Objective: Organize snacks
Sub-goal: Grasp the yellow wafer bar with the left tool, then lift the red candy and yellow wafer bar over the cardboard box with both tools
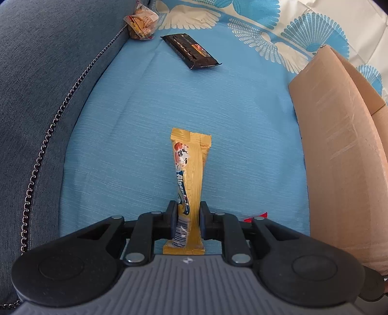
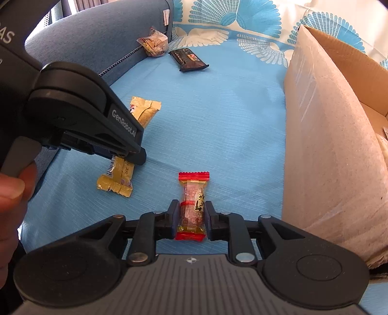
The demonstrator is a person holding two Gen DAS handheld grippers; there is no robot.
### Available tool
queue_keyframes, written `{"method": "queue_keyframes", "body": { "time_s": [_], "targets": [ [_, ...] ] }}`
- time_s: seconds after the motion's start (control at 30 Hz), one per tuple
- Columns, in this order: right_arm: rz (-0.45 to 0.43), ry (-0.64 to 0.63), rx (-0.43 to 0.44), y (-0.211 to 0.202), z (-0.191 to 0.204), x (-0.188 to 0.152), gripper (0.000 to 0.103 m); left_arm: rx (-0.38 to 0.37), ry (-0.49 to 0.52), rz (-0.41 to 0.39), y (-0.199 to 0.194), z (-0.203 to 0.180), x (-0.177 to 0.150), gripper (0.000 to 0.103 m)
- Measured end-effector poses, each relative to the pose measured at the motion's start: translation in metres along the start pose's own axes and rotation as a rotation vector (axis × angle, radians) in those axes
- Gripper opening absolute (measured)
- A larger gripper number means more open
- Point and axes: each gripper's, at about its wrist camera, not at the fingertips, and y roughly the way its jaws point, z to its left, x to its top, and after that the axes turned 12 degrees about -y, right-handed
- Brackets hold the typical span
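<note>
- Left wrist view: the left gripper (image 1: 187,219) has its jaws narrowed onto a yellow snack bar (image 1: 190,174), one pad against each long side near the bar's near end.
- The bar is long and slim, in a crinkly gold-yellow wrapper with a blue and white brand word running along it, a small cartoon picture toward the far end and a barcode by the near end; both ends are flat crimped seals. It lies lengthwise on the blue sheet (image 1: 218,121), pointing away from the camera.
- Farther off on the sheet lies a black snack bar (image 1: 191,51), set at a slant, with an orange patch on its wrapper. Beyond it, against the grey-blue cushion (image 1: 48,72), sits a clear bag of biscuits (image 1: 141,23).
- A cardboard box (image 1: 339,145) stands at the right edge of the sheet, its flap up.
- Right wrist view: the right gripper (image 2: 192,218) is drawn in narrow on a red-ended snack (image 2: 193,206), pads touching its two sides. The wrapper is clear in the middle, showing reddish-brown filling and a dark printed label, with red zigzag seals at both ends. It rests on the sheet just left of the box wall.
- To the left, the other gripper pinches the yellow bar across its middle, and a fingertip (image 2: 12,191) shows on its trigger.
</note>
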Motion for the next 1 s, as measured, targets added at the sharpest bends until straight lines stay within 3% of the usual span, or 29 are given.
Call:
{"method": "queue_keyframes", "body": {
  "time_s": [0.57,1.0],
  "targets": [
    [-0.026,-0.011,-0.027,-0.005,0.004,0.0,0.018,-0.014,-0.013,-0.018,-0.004,0.003,-0.001,0.015],
    [-0.155,-0.012,-0.043,-0.031,-0.002,0.006,0.018,-0.064,-0.054,-0.107,-0.024,0.007,0.003,0.014]
  ]
}}
